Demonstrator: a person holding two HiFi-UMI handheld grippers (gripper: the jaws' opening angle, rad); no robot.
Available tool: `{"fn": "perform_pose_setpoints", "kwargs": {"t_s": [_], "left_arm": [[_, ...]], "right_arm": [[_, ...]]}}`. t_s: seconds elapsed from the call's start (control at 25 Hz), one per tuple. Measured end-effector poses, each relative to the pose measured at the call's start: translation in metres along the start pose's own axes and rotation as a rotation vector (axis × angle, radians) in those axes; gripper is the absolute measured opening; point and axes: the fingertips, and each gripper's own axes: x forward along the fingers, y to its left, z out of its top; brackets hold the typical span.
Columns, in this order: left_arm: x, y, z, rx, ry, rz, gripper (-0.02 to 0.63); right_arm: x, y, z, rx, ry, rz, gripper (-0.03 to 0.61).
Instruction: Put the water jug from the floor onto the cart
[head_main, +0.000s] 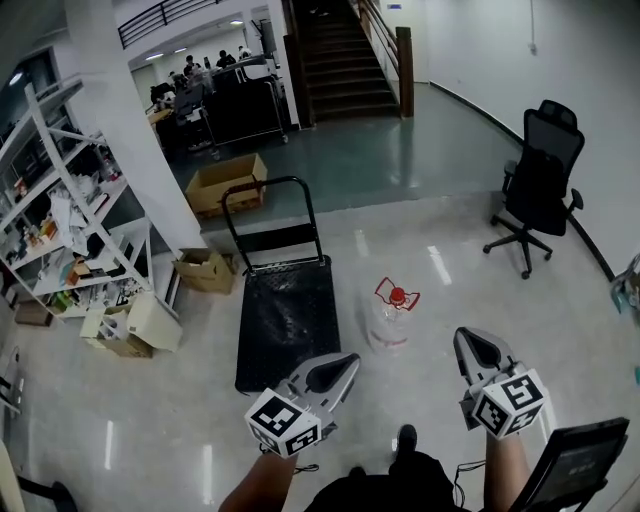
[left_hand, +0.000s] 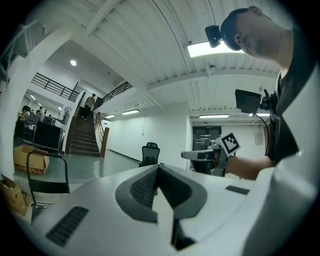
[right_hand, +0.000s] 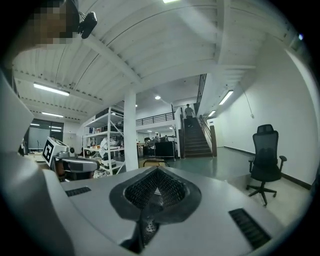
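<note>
1. The left gripper (left_hand: 159, 172) has its jaws pressed together with nothing between them. Its own view looks level across the room, over the jug's head.
2. The right gripper (right_hand: 157, 189) is likewise closed and empty, its ribbed pads meeting at the tip.
3. In the head view both grippers are held low in front of the person, tips pointing forward and apart from each other, with the floor (head_main: 470, 290) showing between them.
4. The water jug (head_main: 390, 320) stands upright on that floor, long axis vertical, with its red cap and red carry handle on top. It lies ahead of the jaws and below them, roughly between the two tips. The left tip looks slightly nearer.
5. The cart (head_main: 287, 320) is just left of the jug, close beside it but apart. Its dark deck runs away from the person, with the push handle at the far end.
6. Judged from this, the jaws must open and drop to the jug before any lift leftward onto the deck.
7. No brand, label or writing can be read on the jug or the cart.
</note>
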Motion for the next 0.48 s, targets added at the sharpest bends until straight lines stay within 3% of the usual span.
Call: {"fn": "perform_pose_setpoints", "kwargs": {"t_s": [0.28,0.48], "left_arm": [[0.079,0.066,0.000,-0.026,0.023,0.052,0.002],[0.143,0.110,0.008,-0.057,0.022,0.081,0.002]], "right_arm": [[0.077,-0.077,0.011,0.019,-0.025,0.028,0.000],[0.128,-0.130,0.027,-0.001,-0.043,0.094,0.002]]}}
